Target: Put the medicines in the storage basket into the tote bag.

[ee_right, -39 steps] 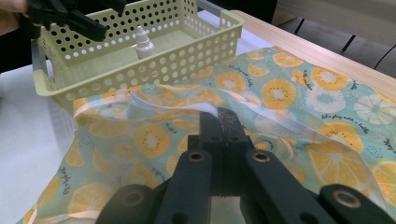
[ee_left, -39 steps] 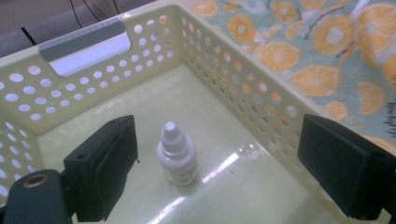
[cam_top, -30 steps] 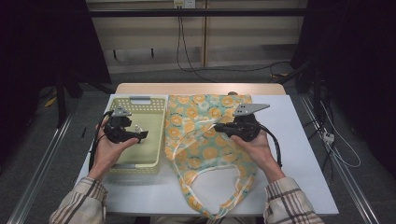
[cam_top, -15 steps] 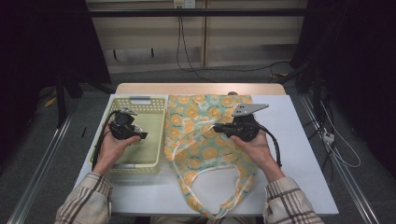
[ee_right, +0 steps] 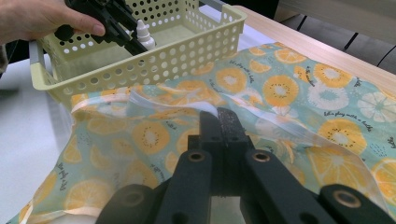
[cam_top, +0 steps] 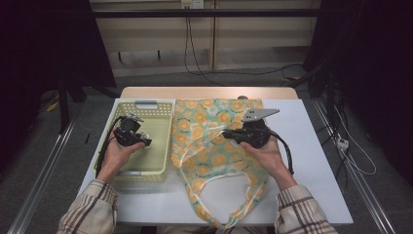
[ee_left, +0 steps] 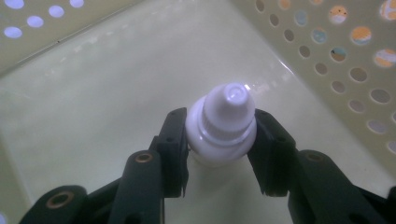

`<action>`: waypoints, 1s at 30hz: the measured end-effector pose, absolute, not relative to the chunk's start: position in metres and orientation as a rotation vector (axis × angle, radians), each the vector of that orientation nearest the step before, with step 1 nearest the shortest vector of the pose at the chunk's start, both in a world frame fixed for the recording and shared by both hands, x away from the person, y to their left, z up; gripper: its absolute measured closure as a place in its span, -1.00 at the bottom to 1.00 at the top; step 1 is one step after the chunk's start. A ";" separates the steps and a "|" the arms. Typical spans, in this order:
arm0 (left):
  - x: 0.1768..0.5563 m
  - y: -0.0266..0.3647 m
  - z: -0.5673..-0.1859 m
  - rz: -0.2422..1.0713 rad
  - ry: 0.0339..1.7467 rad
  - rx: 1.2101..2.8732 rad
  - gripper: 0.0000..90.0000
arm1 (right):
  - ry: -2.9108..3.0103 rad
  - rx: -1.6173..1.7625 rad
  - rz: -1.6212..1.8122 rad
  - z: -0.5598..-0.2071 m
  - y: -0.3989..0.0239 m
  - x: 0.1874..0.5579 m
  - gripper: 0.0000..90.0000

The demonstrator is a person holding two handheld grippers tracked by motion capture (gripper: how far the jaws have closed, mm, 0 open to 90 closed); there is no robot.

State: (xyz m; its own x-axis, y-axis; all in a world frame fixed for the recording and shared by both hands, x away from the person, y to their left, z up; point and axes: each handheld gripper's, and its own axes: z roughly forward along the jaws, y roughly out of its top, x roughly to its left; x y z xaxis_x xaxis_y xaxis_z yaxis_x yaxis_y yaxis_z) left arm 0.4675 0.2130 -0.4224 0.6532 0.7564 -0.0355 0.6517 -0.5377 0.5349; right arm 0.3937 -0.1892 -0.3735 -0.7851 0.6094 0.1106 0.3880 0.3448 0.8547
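One white bottle (ee_left: 223, 127) in one basket (cam_top: 160, 109) – left gripper (ee_left: 219, 140) just closed around it; right gripper (ee_right: 219, 119) clamped tight on one bag (cam_top: 214, 146) edge

The pale yellow plastic basket with holes (cam_top: 146, 146) has tall walls on all sides, so a hand gets in from above. Inside, the small white plastic bottle (ee_left: 223, 123) stands alone on a bare floor. The white table (cam_top: 316, 165) is bare right of the orange-print cloth bag (cam_top: 214, 156).
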 end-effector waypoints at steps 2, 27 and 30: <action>0.467 0.213 -0.422 0.280 1.105 2.344 0.34 | 2.382 0.899 1.415 -0.374 -0.189 0.394 1.00; 0.438 0.216 -0.377 0.339 0.995 2.116 0.34 | 2.373 0.914 1.423 -0.374 -0.190 0.394 1.00; 0.430 0.216 -0.372 0.350 0.959 2.090 0.34 | 2.367 0.911 1.428 -0.374 -0.191 0.395 1.00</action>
